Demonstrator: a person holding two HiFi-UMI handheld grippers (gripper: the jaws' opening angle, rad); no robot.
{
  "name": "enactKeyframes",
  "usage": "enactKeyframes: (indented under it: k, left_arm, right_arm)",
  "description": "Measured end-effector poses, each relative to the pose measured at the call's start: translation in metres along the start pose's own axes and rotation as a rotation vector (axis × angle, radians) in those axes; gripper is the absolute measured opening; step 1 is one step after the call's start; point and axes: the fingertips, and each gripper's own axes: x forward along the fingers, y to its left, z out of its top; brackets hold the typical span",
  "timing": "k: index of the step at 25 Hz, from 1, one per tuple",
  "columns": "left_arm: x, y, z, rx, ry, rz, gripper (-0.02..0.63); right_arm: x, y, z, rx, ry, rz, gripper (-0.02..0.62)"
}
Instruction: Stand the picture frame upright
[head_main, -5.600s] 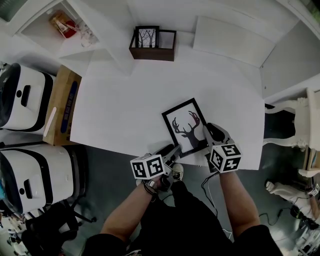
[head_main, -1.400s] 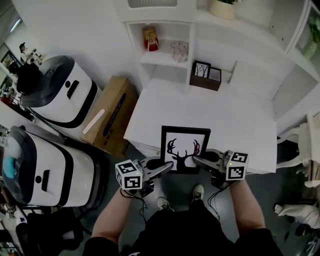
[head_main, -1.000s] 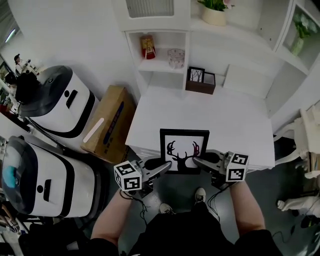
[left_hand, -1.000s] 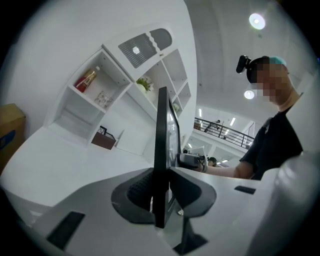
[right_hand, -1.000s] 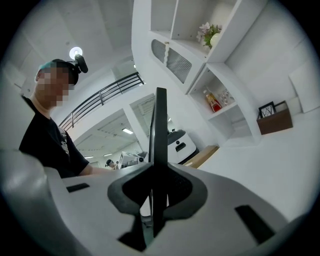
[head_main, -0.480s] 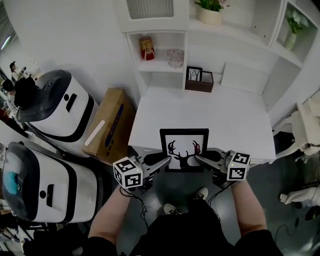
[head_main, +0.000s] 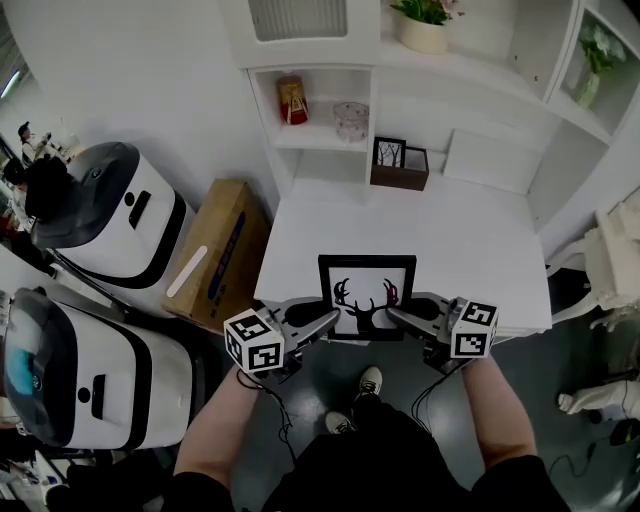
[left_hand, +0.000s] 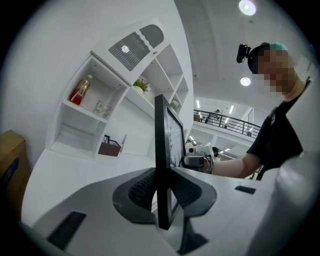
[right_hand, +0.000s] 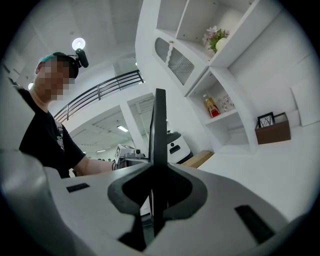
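Observation:
The picture frame, black with a deer silhouette on white, stands upright and faces me over the near edge of the white table. My left gripper is shut on its lower left edge and my right gripper on its lower right edge. In the left gripper view the frame shows edge-on, clamped in my left gripper. The right gripper view shows the same: the frame is pinched in my right gripper. Whether the lower edge touches the table I cannot tell.
A brown box with a small tree picture sits at the table's back. A shelf behind it holds a red bottle and a glass. Left of the table stand a cardboard box and white machines.
Several seconds ago the frame lay flat on the table; now both grippers hold it upright. Over the last second the frame and both grippers have drifted slightly toward the table.

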Motion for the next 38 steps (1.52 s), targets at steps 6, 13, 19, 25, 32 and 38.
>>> enactKeyframes:
  k: [6,13,19,25,32,38]
  left_arm:
    - [0.009,0.034,0.010,-0.005,0.019,0.033,0.084]
    - [0.029,0.074,0.023,-0.022,0.027,0.059,0.084]
    - [0.049,0.097,0.032,-0.027,0.033,0.076,0.084]
    - [0.062,0.111,0.040,-0.026,0.037,0.086,0.084]
    - [0.072,0.127,0.046,-0.032,0.056,0.081,0.084]
    - [0.078,0.149,0.050,-0.036,0.071,0.062,0.084]
  right_arm:
    - [0.018,-0.033,0.009,0.012,0.008,0.013,0.048]
    - [0.031,-0.077,0.021,0.022,0.019,0.026,0.048]
    - [0.033,-0.109,0.028,0.024,0.027,0.042,0.048]
    - [0.034,-0.130,0.037,0.022,0.035,0.064,0.048]
    - [0.038,-0.147,0.041,0.027,0.024,0.059,0.048]
    - [0.047,-0.164,0.044,0.035,0.016,0.022,0.048]
